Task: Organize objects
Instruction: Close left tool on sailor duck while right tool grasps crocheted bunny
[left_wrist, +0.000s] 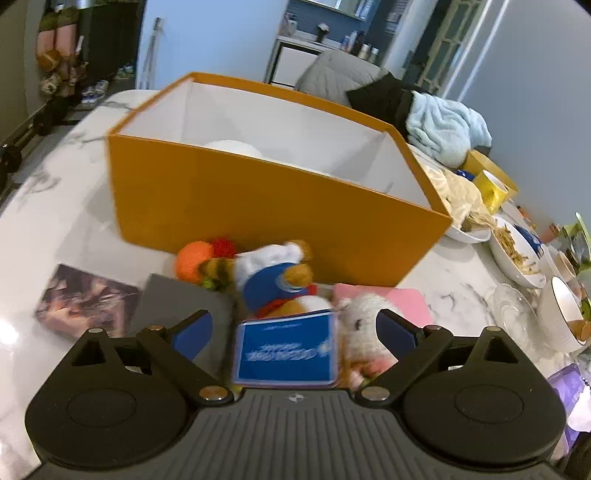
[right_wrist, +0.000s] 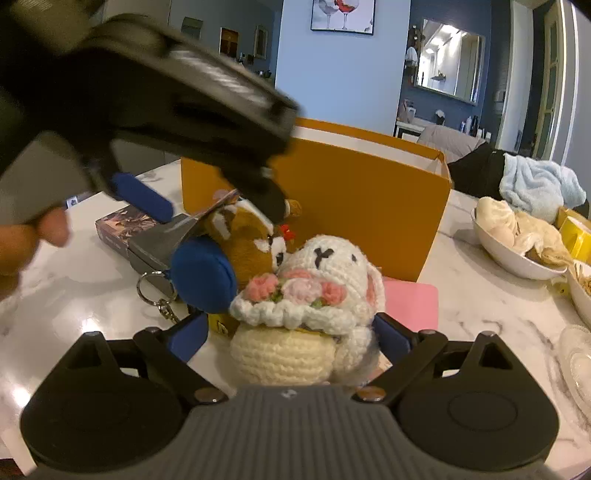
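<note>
An open orange box (left_wrist: 266, 206) with a white inside stands on the marble table; it also shows in the right wrist view (right_wrist: 362, 206). In front of it lie a brown plush toy with a blue cap (left_wrist: 275, 284) and blue tag (left_wrist: 286, 356), and a white crocheted bunny (right_wrist: 314, 295). My left gripper (left_wrist: 293, 330) is open, above and around the plush toy; it shows from outside in the right wrist view (right_wrist: 207, 206). My right gripper (right_wrist: 291, 334) is open, with the bunny between its fingers. An orange knitted ball (left_wrist: 194, 260) lies by the box.
A grey box (left_wrist: 177, 306), a picture card box (left_wrist: 86, 299) and a pink card (right_wrist: 412, 301) lie near the toys. Bowls of food (right_wrist: 517, 240), a yellow cup (left_wrist: 489, 188) and a glass dish (left_wrist: 513, 314) crowd the right side. A blue towel (left_wrist: 447, 129) lies behind.
</note>
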